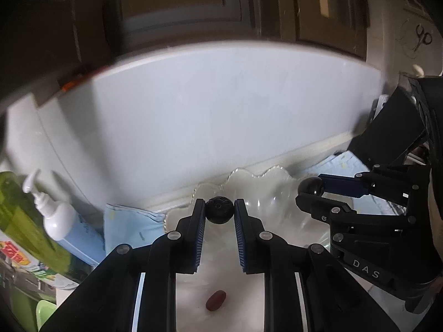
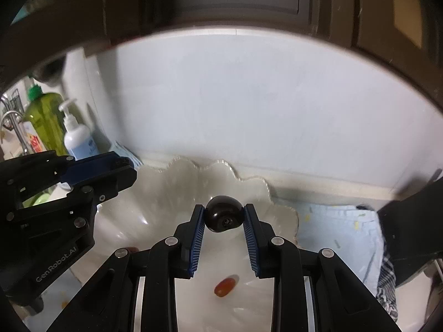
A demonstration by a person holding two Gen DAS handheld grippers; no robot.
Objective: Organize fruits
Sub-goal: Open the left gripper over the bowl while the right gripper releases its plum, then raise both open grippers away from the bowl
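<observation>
My left gripper (image 1: 220, 204) is shut on a matt black round fruit (image 1: 220, 214), held above a scalloped clear glass bowl (image 1: 272, 169). A small red oval fruit (image 1: 216, 300) lies on the bowl's floor below it. My right gripper (image 2: 224, 210) is shut on a glossy dark round fruit (image 2: 223, 218) over the same bowl (image 2: 221, 163), with an orange-red oval fruit (image 2: 224, 287) beneath. A second red fruit (image 2: 132, 249) peeks out at the left, partly hidden. The two grippers hang side by side: the right gripper (image 1: 310, 193) shows in the left wrist view, the left gripper (image 2: 128, 170) in the right wrist view.
A green bottle (image 2: 45, 121) and a white pump bottle (image 2: 76, 138) stand left of the bowl, near a faucet (image 2: 12, 127). A light blue cloth (image 2: 340, 232) lies under and right of the bowl. A white backsplash (image 2: 249, 105) rises right behind, under dark cabinets.
</observation>
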